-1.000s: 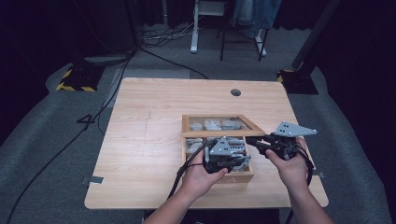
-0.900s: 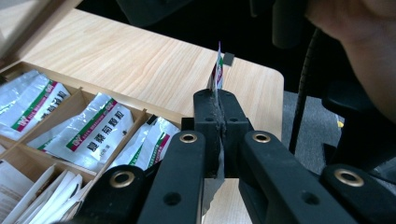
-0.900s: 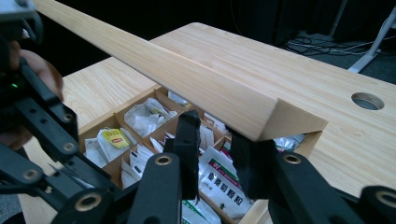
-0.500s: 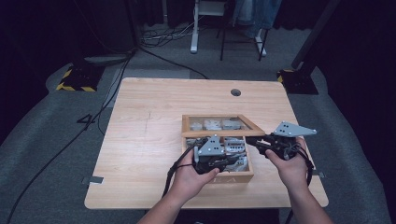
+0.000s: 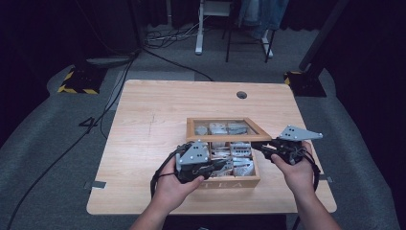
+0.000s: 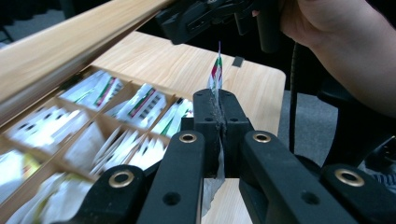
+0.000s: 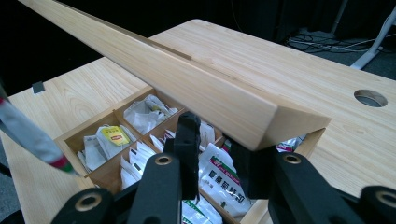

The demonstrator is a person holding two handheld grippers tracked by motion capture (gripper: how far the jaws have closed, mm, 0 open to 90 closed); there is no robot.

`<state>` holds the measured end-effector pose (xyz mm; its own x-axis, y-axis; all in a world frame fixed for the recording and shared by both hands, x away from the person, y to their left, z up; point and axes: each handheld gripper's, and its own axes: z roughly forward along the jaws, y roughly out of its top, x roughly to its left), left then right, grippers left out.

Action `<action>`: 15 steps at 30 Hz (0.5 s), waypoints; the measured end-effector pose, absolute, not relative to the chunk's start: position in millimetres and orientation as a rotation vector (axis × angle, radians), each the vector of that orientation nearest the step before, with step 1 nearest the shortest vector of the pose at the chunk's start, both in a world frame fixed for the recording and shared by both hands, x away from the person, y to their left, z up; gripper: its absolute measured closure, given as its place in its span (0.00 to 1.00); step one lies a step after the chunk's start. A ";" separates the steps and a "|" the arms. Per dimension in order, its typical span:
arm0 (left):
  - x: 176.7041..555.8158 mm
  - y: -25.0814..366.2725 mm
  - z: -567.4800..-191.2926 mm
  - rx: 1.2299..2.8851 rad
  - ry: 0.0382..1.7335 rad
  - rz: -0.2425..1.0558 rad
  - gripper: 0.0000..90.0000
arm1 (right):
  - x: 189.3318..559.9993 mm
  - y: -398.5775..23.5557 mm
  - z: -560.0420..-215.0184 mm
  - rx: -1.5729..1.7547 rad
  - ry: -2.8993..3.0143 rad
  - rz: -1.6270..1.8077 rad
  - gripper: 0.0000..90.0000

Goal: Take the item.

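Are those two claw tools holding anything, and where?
The left gripper pinches a tea sachet by its lower part. The right gripper props the box lid at its front corner.

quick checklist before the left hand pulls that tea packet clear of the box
1. Left gripper shut on the tea packet: ok.
2. Packet sits straight between the fingers: ok, it pokes out above and below.
3. Right gripper holds the box lid up: ok.
4. Lid clear of the packet's way out: cannot tell.
5. No second packet dragged along: ok in the left gripper view.
6. Tea box flat on the table: ok.
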<state>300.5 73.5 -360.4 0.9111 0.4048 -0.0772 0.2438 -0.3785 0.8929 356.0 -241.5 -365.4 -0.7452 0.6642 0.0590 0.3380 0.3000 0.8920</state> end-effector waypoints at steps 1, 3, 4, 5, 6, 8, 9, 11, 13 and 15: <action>298.7 77.2 -359.7 1.979 0.476 0.193 0.98 | 356.0 -241.4 -365.6 0.905 2.252 1.423 0.80; 296.8 84.8 -357.9 1.985 0.477 0.220 0.98 | 355.5 -241.1 -365.8 0.906 2.250 1.420 0.80; 296.3 88.8 -356.8 1.977 0.482 0.227 0.98 | 355.4 -240.8 -365.9 0.907 2.248 1.421 0.80; 296.5 92.6 -355.4 1.972 0.490 0.233 0.99 | 355.2 -240.6 -365.9 0.907 2.246 1.420 0.80; 296.7 96.3 -353.8 1.975 0.495 0.244 0.98 | 355.3 -240.3 -365.9 0.906 2.246 1.420 0.80; 295.7 103.0 -350.6 1.973 0.509 0.262 0.98 | 355.2 -239.8 -366.0 0.904 2.248 1.423 0.80; 295.2 106.3 -349.7 1.972 0.515 0.266 0.98 | 355.2 -239.7 -365.9 0.901 2.249 1.421 0.80; 294.4 111.2 -349.7 1.974 0.526 0.273 0.98 | 355.3 -239.5 -366.0 0.899 2.251 1.425 0.80; 294.2 115.8 -351.4 1.976 0.540 0.280 0.98 | 355.7 -239.3 -366.0 0.896 2.251 1.427 0.80; 294.2 120.3 -353.4 1.978 0.558 0.283 0.98 | 356.1 -239.1 -365.8 0.898 2.250 1.429 0.80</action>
<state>294.2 120.3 -353.4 0.8651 0.4997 -0.0426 0.2606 -0.3753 0.8895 356.1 -239.1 -365.8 -0.7481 0.6612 0.0572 0.3329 0.2993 0.8942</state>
